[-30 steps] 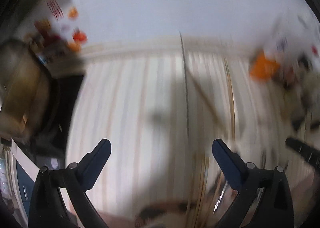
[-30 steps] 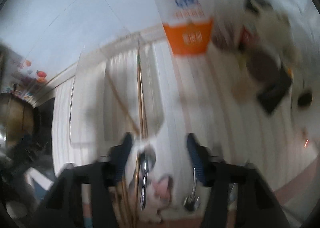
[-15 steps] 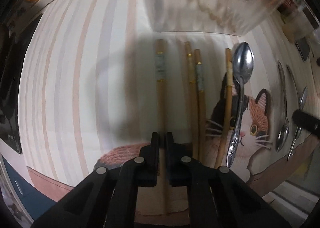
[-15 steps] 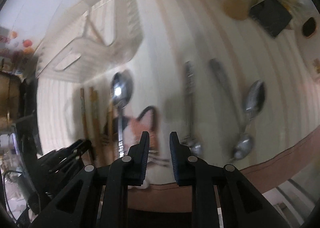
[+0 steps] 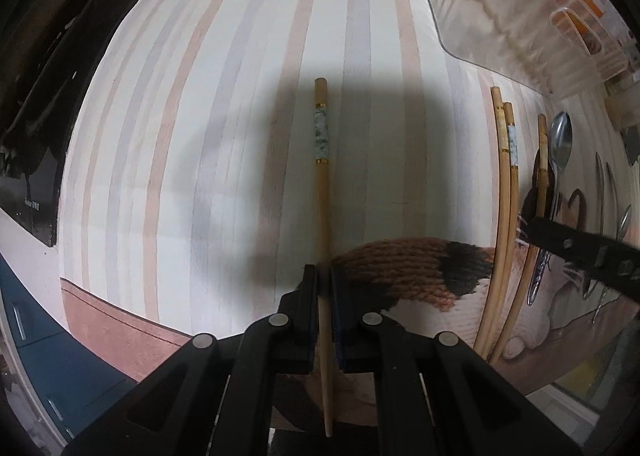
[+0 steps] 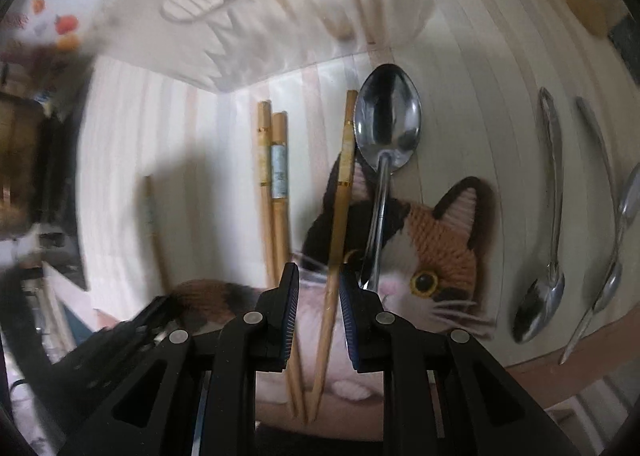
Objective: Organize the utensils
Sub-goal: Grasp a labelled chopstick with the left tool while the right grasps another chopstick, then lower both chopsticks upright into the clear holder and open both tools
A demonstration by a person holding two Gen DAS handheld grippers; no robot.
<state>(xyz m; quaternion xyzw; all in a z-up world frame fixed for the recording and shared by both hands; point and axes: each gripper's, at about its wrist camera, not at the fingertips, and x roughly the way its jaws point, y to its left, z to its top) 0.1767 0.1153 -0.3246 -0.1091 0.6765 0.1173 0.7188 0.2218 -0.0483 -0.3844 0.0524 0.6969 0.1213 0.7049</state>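
My left gripper [image 5: 325,276] is shut on a wooden chopstick [image 5: 322,176] with a marbled band, which points away over the striped cloth. My right gripper [image 6: 319,276] is narrowly open with its fingers on either side of another wooden chopstick [image 6: 340,192] lying on the cat mat [image 6: 440,240]; they do not pinch it. Two more chopsticks [image 6: 274,184] lie together to its left. A steel spoon [image 6: 386,136] lies just right of it. Two more spoons [image 6: 552,216] lie further right. A clear plastic organizer tray [image 6: 280,16] stands beyond the utensils.
The striped tablecloth [image 5: 180,136] covers the table; its front edge is close below the grippers. Dark appliances [image 5: 40,76] stand at the far left. The left gripper's body [image 6: 120,348] shows at the lower left of the right wrist view.
My left gripper has carried its chopstick to the left, away from the other chopsticks. My right gripper has moved in low over the cat mat and now straddles a chopstick.
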